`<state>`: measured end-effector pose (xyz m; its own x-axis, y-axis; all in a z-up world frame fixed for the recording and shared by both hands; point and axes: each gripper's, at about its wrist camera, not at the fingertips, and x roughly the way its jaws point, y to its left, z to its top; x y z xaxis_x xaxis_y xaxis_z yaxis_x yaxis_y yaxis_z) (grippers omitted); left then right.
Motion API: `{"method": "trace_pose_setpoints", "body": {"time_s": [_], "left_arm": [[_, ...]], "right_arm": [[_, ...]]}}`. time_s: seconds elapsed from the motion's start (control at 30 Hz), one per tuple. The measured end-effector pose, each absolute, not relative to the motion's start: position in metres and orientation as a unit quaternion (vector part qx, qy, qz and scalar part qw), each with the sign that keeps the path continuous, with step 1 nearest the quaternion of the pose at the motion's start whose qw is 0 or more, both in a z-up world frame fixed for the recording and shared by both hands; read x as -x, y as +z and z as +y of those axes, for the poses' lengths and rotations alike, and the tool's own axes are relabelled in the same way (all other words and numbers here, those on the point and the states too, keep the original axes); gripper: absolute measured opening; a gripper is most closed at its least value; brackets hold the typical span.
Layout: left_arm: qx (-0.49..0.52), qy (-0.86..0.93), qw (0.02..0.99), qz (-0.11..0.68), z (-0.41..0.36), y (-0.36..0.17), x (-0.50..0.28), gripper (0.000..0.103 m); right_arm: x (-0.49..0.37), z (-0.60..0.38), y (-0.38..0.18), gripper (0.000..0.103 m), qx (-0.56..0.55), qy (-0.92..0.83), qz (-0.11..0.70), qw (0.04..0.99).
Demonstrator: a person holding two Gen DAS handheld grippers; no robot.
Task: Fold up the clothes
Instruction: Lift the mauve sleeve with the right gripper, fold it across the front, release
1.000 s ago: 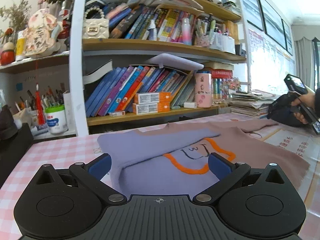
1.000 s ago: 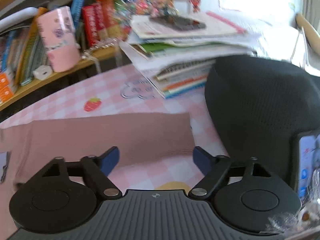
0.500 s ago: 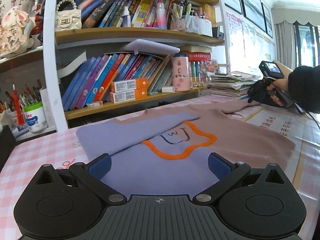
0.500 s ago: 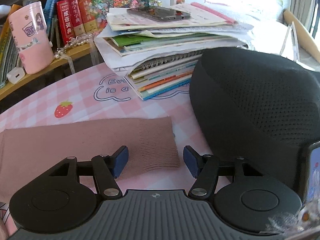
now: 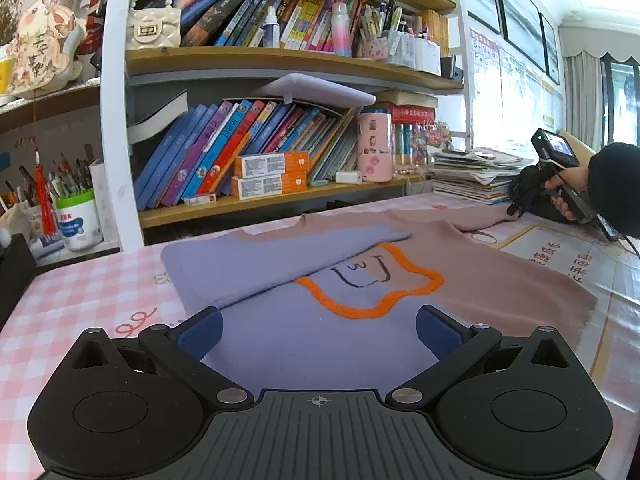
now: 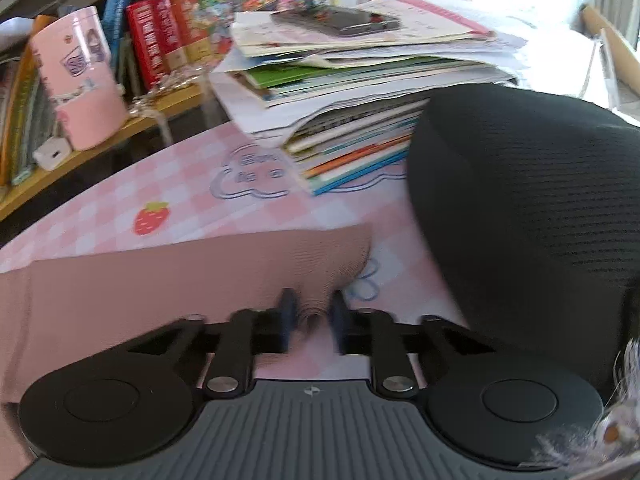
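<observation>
- Pinching the ribbed cuff (image 6: 340, 264) of the sleeve, the right gripper (image 6: 311, 314) has its jaws clamped on the bunched knit, so the cuff puckers between the blue pads.
- The soft knitted sweater, half lilac and half dusty pink with an orange star outline (image 5: 460, 280), lies spread on the pink checked worktop (image 5: 80, 300) in front of the wooden bookshelf (image 5: 280, 60).
- Its lilac sleeve (image 5: 280, 256) is already laid across the chest; the pink sleeve extends outward toward the domed black mesh object (image 6: 540, 208) and the stack of papers and notebooks (image 6: 360, 92).
- Gripping at the cuff gives control of the whole sleeve length; the likely purpose is to carry it inward over the body.
- The left gripper (image 5: 319, 330) hovers over the lower lilac panel with jaws spread wide and nothing between them, presumably positioned to steady the hem.
- Risk, as judged: the loose knit may stretch or slip, and the mesh object sits just beside the cuff.
</observation>
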<state>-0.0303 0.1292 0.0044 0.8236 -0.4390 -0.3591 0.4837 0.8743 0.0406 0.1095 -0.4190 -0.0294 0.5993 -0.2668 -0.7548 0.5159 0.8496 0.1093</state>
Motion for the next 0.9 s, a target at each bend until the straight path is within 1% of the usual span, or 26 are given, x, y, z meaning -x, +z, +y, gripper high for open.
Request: {"method": "trace_pose_setpoints", "body": {"time_s": [0.17,0.3,0.67,0.77,0.9], "left_arm": [[-0.065,-0.244,0.953,0.168,0.130,0.004,0.032,0.103],[-0.067,-0.245,0.953,0.165,0.129,0.005,0.033,0.103],[-0.054,-0.249,0.953,0.163,0.133,0.005,0.032,0.103],[-0.054,-0.251,0.953,0.162,0.133,0.006,0.033,0.103],[-0.058,-0.252,0.953,0.159,0.132,0.006,0.034,0.103]], "right_arm": [[-0.108,-0.398,-0.003,0.011,-0.157,-0.197,0.357,0.900],[-0.110,-0.363,0.033,0.011,-0.142,-0.140,0.326,0.924],[-0.122,-0.200,0.122,0.011,-0.077,0.074,0.248,0.963],[-0.130,-0.157,0.138,0.011,-0.061,0.121,0.237,0.962],[-0.140,-0.106,0.146,0.011,-0.040,0.168,0.234,0.957]]}}
